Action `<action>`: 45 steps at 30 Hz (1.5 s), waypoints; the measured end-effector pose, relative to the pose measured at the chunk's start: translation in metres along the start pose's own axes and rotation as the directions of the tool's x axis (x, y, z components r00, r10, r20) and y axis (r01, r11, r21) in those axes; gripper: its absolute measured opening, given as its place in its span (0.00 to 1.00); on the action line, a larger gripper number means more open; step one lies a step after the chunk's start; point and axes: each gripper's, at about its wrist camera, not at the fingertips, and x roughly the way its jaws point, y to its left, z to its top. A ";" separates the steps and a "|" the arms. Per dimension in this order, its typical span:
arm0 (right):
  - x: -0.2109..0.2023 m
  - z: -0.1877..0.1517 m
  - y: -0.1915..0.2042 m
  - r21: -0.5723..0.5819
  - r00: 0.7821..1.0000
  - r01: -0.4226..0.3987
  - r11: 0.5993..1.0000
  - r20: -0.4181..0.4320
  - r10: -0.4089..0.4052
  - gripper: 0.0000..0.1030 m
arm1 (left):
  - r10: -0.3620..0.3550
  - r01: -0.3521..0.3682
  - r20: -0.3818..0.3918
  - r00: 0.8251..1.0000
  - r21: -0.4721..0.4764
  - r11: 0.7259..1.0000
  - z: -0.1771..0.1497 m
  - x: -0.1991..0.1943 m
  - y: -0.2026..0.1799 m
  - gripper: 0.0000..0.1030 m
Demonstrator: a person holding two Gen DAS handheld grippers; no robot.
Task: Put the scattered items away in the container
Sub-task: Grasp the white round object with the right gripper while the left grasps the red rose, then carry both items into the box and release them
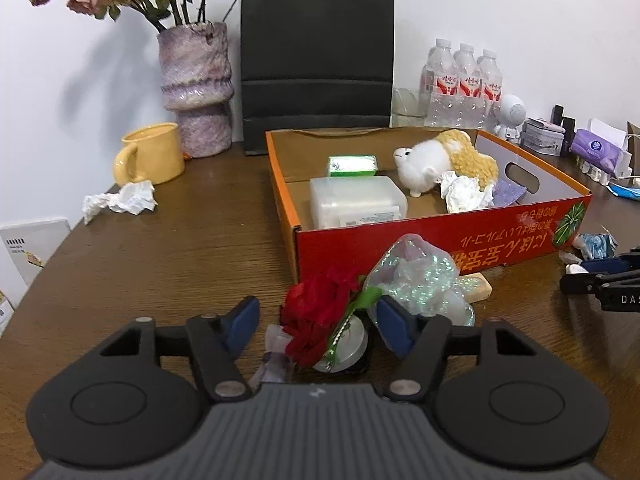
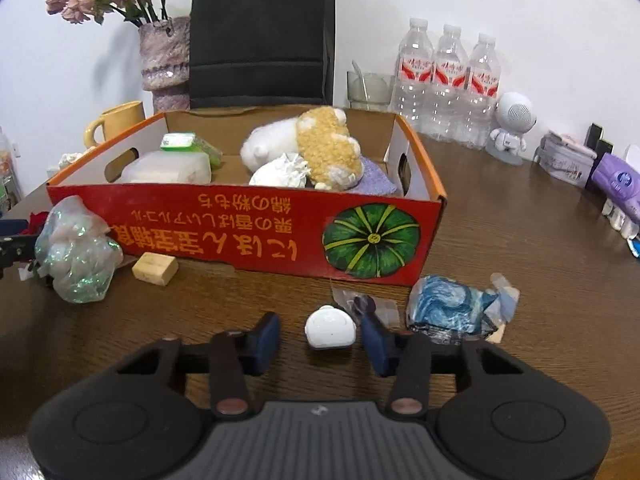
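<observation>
A red cardboard box holds a plush toy, crumpled tissue, a clear plastic case and a green packet. My left gripper is open around a red fabric rose lying on a small clear-lidded tin. A glittery plastic bag and a tan block lie beside the box. My right gripper is open around a small white case on the table. A blue-patterned wrapper lies just right of it.
A crumpled tissue and yellow mug sit far left. A vase with dried flowers, a black paper bag, water bottles, a white robot figure and tissue packs line the back and right.
</observation>
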 end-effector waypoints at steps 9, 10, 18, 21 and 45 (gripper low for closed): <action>-0.007 -0.008 0.002 0.003 1.000 -0.020 1.000 0.019 0.020 0.25 | 0.004 -0.005 0.011 1.000 0.025 1.000 -0.006 0.000 -0.003 0.40; -0.009 -0.009 0.002 0.008 1.000 -0.023 1.000 0.020 0.022 0.25 | 0.008 -0.008 0.015 1.000 0.025 1.000 -0.007 -0.002 -0.003 0.40; -0.025 -0.016 -0.001 0.028 0.999 -0.035 0.999 0.037 0.034 0.25 | 0.001 0.000 0.043 0.999 -0.010 1.000 -0.012 -0.026 0.000 0.40; -0.031 -0.019 0.000 0.031 0.998 -0.042 0.999 0.045 0.040 0.25 | -0.003 0.003 0.051 0.999 -0.018 1.000 -0.014 -0.036 0.001 0.40; -0.075 0.004 0.008 -0.029 0.987 -0.043 0.999 0.154 0.047 0.25 | -0.093 0.101 0.171 0.981 -0.041 0.994 0.033 -0.087 0.005 0.40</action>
